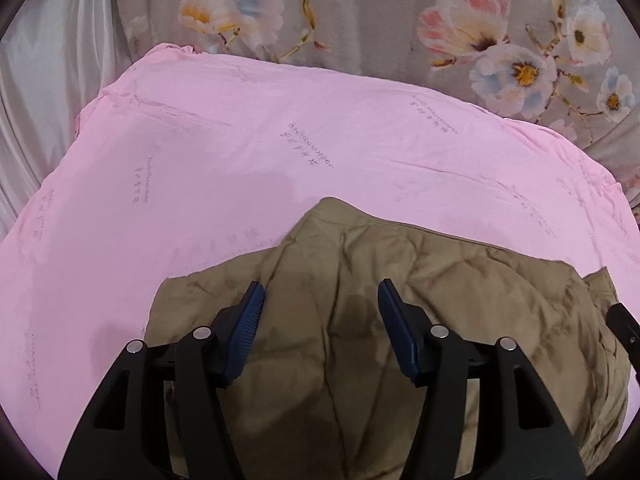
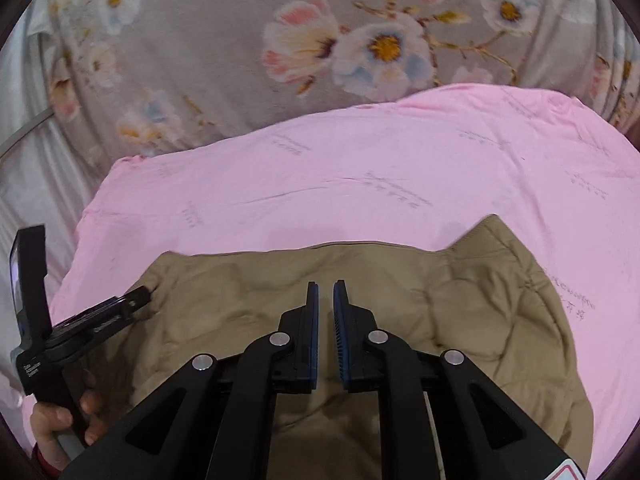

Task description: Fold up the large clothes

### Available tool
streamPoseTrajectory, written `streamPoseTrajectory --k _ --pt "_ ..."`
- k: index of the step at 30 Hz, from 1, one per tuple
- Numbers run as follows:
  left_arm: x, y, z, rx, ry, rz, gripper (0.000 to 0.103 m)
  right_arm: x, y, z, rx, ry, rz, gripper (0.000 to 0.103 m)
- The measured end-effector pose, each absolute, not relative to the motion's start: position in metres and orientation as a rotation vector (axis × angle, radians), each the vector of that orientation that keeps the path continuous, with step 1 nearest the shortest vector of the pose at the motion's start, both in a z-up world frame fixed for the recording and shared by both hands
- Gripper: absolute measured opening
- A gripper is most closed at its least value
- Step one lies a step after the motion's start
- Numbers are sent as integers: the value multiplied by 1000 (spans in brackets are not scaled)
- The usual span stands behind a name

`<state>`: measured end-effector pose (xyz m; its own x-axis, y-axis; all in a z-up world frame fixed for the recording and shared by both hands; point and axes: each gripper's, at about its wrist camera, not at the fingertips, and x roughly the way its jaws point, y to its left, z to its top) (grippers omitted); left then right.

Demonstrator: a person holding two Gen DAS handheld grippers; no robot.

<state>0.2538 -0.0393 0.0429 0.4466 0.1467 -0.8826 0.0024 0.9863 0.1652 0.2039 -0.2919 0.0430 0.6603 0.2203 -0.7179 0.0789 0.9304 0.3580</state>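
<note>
Now, my left gripper [image 1: 321,294]: jaws spread wide above the khaki jacket [image 1: 360,280].
My right gripper [image 2: 326,292]: jaws nearly closed, gripping nothing, jacket beneath.

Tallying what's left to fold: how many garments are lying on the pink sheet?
1: a tan quilted garment lies at the near edge of the pink sheet, under both tools. Its near part runs out of view, so anything beneath it would be hidden.

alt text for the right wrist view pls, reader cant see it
The right hand-held gripper, its jaws nearly closed on nothing, hovers over a tan quilted garment lying on a pink sheet. The left hand-held gripper touches the garment's left edge; floral fabric lies behind.
</note>
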Motion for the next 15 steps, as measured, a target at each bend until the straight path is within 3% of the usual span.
streamPoseTrajectory --k 7,15 --pt "225 -62 44 194 1157 52 58 202 -226 27 279 901 162 12" --pt "206 -56 35 214 1159 65 60 194 -231 -5 297 914 158 9"
